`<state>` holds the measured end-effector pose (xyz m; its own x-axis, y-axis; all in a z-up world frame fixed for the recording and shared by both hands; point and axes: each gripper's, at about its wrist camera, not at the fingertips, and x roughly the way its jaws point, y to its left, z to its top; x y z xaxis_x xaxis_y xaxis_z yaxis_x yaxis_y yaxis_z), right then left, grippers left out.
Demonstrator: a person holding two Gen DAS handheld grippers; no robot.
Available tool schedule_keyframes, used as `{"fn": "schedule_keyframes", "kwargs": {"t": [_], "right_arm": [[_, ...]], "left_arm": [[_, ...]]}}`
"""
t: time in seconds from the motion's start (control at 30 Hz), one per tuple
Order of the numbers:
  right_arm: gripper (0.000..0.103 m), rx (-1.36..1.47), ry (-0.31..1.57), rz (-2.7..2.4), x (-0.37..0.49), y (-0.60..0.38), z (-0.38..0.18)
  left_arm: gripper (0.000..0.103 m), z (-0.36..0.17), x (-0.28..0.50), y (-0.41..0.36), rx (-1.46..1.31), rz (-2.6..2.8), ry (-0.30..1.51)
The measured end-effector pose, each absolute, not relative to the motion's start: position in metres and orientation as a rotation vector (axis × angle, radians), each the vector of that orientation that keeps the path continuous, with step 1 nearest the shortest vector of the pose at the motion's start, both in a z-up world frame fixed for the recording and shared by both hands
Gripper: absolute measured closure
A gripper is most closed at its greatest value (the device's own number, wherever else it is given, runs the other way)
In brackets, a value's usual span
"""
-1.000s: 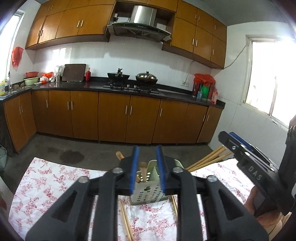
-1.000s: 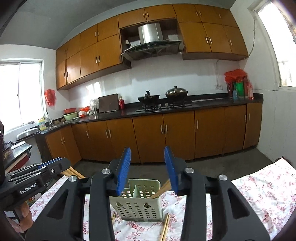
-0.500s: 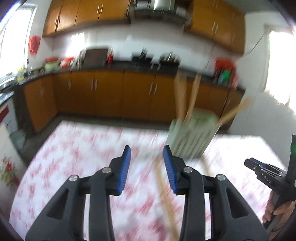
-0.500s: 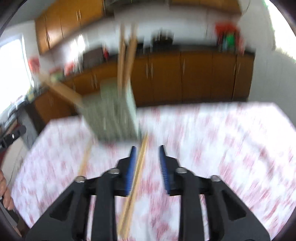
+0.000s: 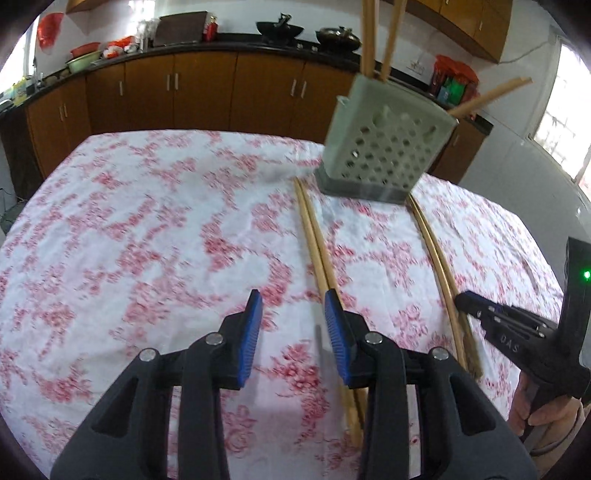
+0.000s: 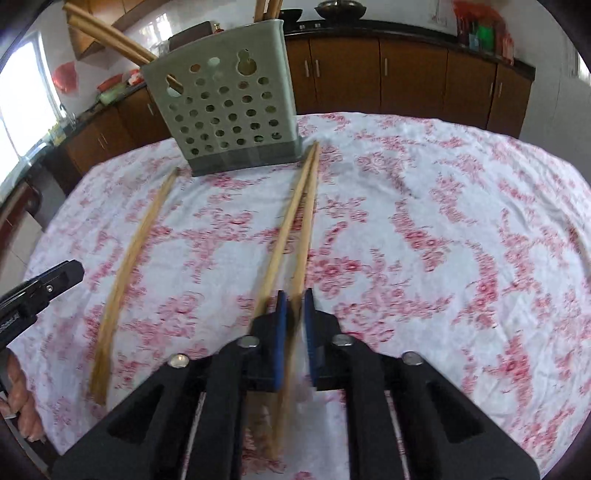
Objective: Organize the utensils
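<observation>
A pale green perforated utensil holder [image 5: 384,147] [image 6: 229,110] stands on the floral tablecloth with several wooden chopsticks [image 5: 369,37] sticking out of it. Two chopstick pairs lie on the cloth in front of it. My right gripper [image 6: 294,306] [image 5: 480,310] is shut on a chopstick [image 6: 301,229] of one pair; its mate runs just left of the pads. My left gripper [image 5: 293,306] [image 6: 55,277] hovers low over the cloth with its jaws closing and nothing between them. The other pair [image 5: 314,240] [image 6: 125,258] passes under its right finger.
The floral tablecloth [image 5: 147,221] covers the whole table. Brown kitchen cabinets [image 5: 203,96] and a dark counter with pots [image 5: 280,27] run behind the table's far edge. A person's hand [image 5: 546,417] holds the right gripper's handle.
Both grippers have dropped and tipped down from facing the kitchen to just above the cloth. The right jaws have shut on a chopstick. The left jaws stand wider than a second ago.
</observation>
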<state>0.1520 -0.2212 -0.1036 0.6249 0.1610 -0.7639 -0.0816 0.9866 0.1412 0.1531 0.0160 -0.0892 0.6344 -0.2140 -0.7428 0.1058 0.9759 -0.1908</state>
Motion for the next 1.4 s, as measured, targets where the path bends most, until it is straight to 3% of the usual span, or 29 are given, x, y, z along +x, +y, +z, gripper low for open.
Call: {"fn": "schedule_keyframes", "kwargs": {"t": [0.23,0.57,0.73,1.07,1.4], "right_arm": [[0.095,0.129,0.877,0.056,0.152,-0.250,-0.107],[0.095,0.099,0.869,0.049,0.147,-0.252,-0.107],[0.094,0.075,0.861,0.079,0.142,-0.245,-0.108],[0.095,0.093,0.848,-0.016,0.154,-0.271,-0.108],[0.094,0.081,0.850,-0.025,0.155,-0.268,-0.108]], "left_arm": [[0.080,-0.104,0.154,-0.002,-0.098,-0.216,0.916],[0.082,-0.109,0.152,-0.017,-0.024,-0.223,0.928],[0.093,-0.112,0.157,-0.020,0.026,-0.173,0.912],[0.093,-0.110,0.185,0.046,-0.049,-0.004,0.909],[0.092,-0.110,0.186,0.060,-0.101,-0.028,0.895]]}}
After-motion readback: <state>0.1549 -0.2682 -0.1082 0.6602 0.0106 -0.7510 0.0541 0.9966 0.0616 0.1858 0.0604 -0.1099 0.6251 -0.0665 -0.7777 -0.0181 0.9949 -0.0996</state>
